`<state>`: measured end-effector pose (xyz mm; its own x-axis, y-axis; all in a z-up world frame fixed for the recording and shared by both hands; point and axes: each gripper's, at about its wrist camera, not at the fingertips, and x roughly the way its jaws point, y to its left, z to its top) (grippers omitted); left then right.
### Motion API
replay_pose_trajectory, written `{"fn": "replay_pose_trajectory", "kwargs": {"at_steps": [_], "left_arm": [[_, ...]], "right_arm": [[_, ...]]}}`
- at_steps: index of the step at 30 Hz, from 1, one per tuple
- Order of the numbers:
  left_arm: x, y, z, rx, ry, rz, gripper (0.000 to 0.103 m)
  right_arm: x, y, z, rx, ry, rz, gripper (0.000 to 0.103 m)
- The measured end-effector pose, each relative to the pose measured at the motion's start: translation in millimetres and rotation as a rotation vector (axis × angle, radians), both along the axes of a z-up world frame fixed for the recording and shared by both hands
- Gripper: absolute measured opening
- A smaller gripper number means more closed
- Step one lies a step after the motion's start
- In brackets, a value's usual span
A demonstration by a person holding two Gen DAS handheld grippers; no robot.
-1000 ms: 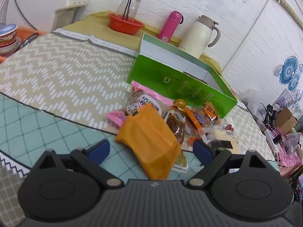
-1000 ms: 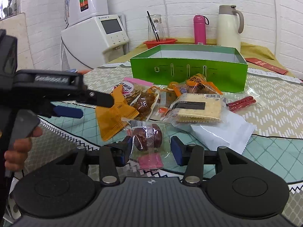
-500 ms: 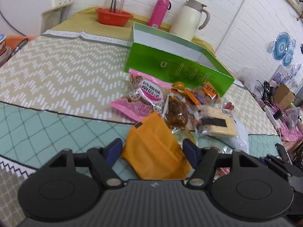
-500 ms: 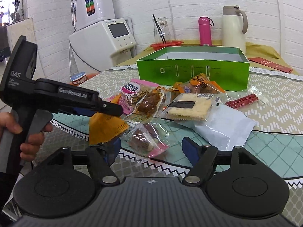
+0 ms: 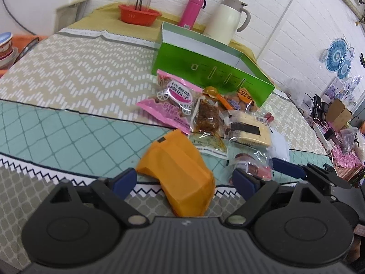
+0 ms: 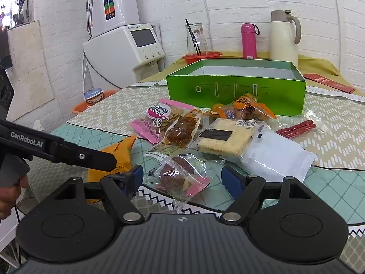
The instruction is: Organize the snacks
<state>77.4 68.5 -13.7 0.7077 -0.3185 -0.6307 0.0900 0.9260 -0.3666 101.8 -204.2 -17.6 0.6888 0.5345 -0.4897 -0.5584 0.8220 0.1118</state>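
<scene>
Now both grippers gape — left gripper (image 5: 184, 180) opening around orange packet (image 5: 180, 173).

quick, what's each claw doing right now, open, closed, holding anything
Left claw: jaws opening, orange packet between them, not gripped.
Right claw: open, clear cake packet between the jaws, not gripped.

Table (image 6: 95, 116) under patterned cloth carries a green box (image 6: 235, 91) toward its far edge, a snack pile in front of it, orange packet (image 5: 180, 173) and clear-wrapped cake (image 6: 180, 178) nearest the near edge.
</scene>
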Motion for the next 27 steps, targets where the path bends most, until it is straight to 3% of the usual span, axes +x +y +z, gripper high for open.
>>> {"fn": "replay_pose_trajectory", "kwargs": {"at_steps": [2,3,7,11,15,16,17,18,21,24,27], "left_arm": [[6.1,-1.5,-1.9,0.030,-0.010,0.003,0.080],[8.8,-2.2,-2.8,0.049,-0.012,-0.002,0.071],[14.3,8.7,-3.1,0.007,-0.004,-0.011,0.064],[4.0,12.6,0.8,-0.011,-0.006,0.002,0.069],[-2.8,6.3,6.6,0.003,-0.027,-0.024,0.079],[-1.8,3.0,6.4,0.020,-0.031,-0.029,0.080],[0.8,0.5,4.9,0.034,-0.027,-0.031,0.080],[3.9,-1.6,2.6,0.045,-0.022,-0.033,0.079],[10.2,-7.0,-3.5,0.075,-0.018,-0.051,0.053],[10.3,-6.2,-3.8,0.073,-0.014,-0.041,0.052],[6.1,-5.0,-4.2,0.080,-0.019,-0.032,0.065]], "right_arm": [[-4.3,-0.3,1.4,-0.014,-0.002,0.034,0.103],[-6.7,-0.5,3.2,-0.023,-0.013,0.043,0.103],[-5.7,-1.0,12.7,-0.030,-0.069,0.054,0.103],[7.7,8.4,12.9,-0.048,-0.077,0.102,0.103],[15.2,14.3,-0.3,-0.054,0.012,0.116,0.102],[13.5,14.5,-3.5,-0.058,0.031,0.121,0.091],[10.5,14.5,-5.2,-0.061,0.038,0.126,0.090],[4.3,15.2,-5.4,-0.066,0.031,0.129,0.090],[-5.8,14.0,-1.7,-0.066,0.028,0.144,0.090],[-6.2,14.0,1.9,-0.058,0.016,0.131,0.091],[-3.2,14.0,2.4,-0.035,0.021,0.118,0.091]]}}
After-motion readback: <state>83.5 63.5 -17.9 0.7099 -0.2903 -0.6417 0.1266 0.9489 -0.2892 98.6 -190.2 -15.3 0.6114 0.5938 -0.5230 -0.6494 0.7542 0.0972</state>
